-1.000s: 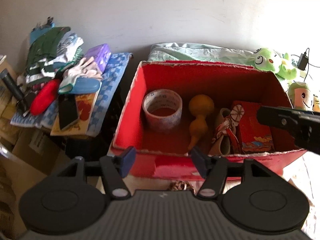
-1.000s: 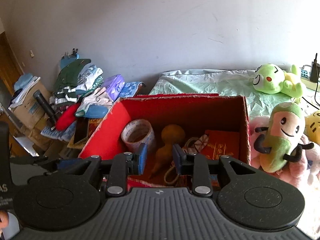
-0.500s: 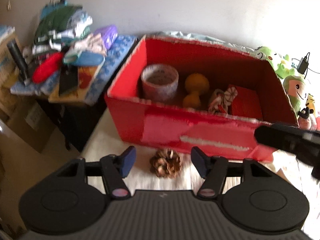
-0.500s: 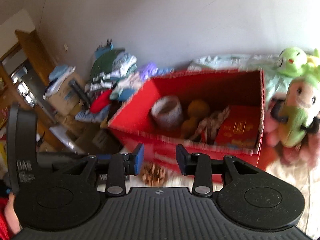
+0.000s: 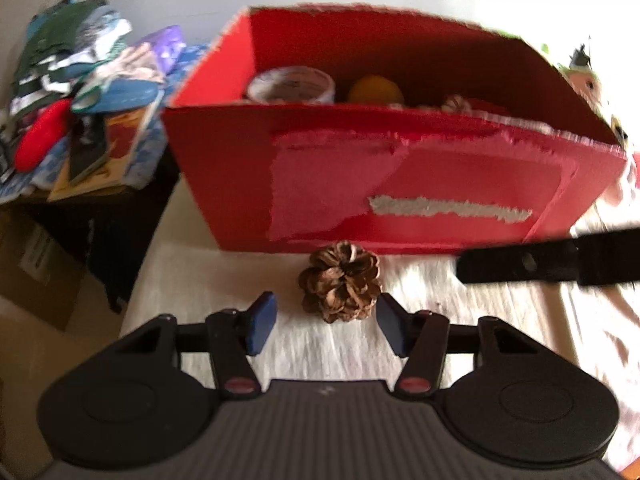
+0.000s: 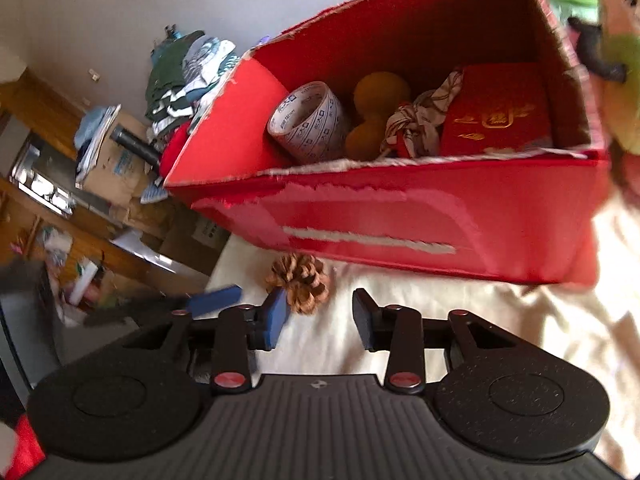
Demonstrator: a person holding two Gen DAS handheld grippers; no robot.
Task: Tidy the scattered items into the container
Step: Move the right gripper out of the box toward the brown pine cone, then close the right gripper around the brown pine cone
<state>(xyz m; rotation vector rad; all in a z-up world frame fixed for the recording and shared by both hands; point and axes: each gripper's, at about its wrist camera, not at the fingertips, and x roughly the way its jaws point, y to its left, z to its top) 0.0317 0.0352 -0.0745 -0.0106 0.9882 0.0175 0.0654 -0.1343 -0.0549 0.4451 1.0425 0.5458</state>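
A brown pine cone lies on the pale bedding in front of the red cardboard box. My left gripper is open and low, its blue pads either side of the cone's near end, not touching it. My right gripper is open and empty; the pine cone sits just ahead of its left pad. The red box holds a tape roll, an orange gourd toy, a knotted cloth and a red packet.
A side table heaped with clothes and books stands left of the box. Plush toys crowd the box's right side. Cardboard boxes and wooden furniture lie off the bed's left edge. The right gripper's finger crosses the left view.
Both grippers have dropped from above the box to bed level in front of it. The pine cone has come into view and now lies between the left gripper's pads.
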